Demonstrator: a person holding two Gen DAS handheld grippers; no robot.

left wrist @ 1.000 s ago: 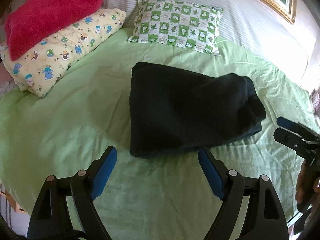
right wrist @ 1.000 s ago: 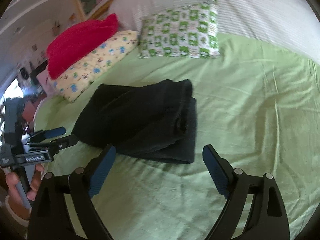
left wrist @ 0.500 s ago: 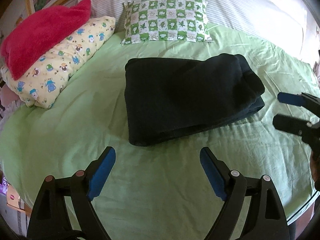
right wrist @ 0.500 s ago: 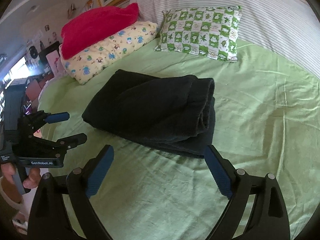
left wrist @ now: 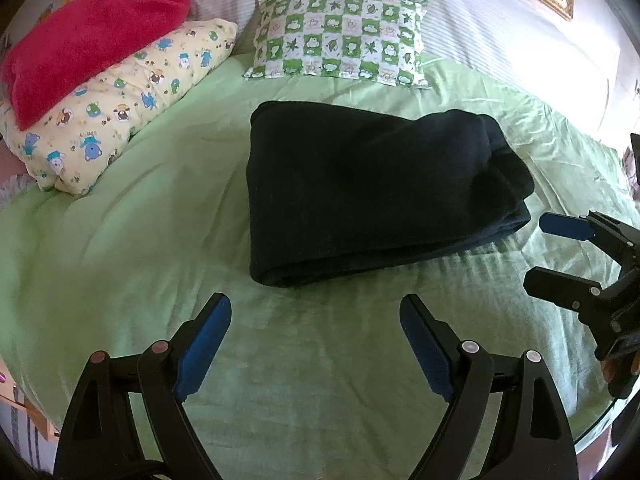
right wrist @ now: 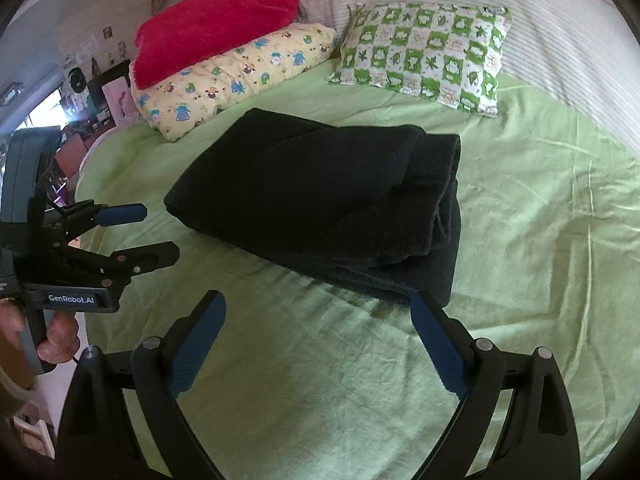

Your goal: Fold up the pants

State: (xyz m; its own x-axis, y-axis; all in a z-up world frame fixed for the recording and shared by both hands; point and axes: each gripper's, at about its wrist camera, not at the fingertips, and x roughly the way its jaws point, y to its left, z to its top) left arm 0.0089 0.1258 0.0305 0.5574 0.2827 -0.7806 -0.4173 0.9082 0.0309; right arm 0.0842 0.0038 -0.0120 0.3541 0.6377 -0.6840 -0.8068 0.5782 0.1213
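Observation:
The black pants (left wrist: pixel 372 188) lie folded into a thick rectangle in the middle of the green bed sheet (left wrist: pixel 140 220); the right wrist view shows the pants (right wrist: pixel 320 196) with their stacked edges facing right. My left gripper (left wrist: pixel 316 312) hovers open just in front of the bundle, touching nothing. My right gripper (right wrist: pixel 316 312) is open too, near the bundle's front right corner and holding nothing. Each gripper appears in the other's view: the right gripper (left wrist: pixel 540 252) at the right edge, the left gripper (right wrist: pixel 160 232) at the left edge with a hand on its handle.
A green checked pillow (left wrist: pixel 340 40), a yellow animal-print pillow (left wrist: pixel 112 104) and a red towel (left wrist: pixel 88 40) lie along the head of the bed. A striped white bolster (left wrist: pixel 500 28) runs behind them. The bed's front edge lies below my fingers.
Both grippers have drawn back a little from the pants and stayed open. The folded pants have not moved.

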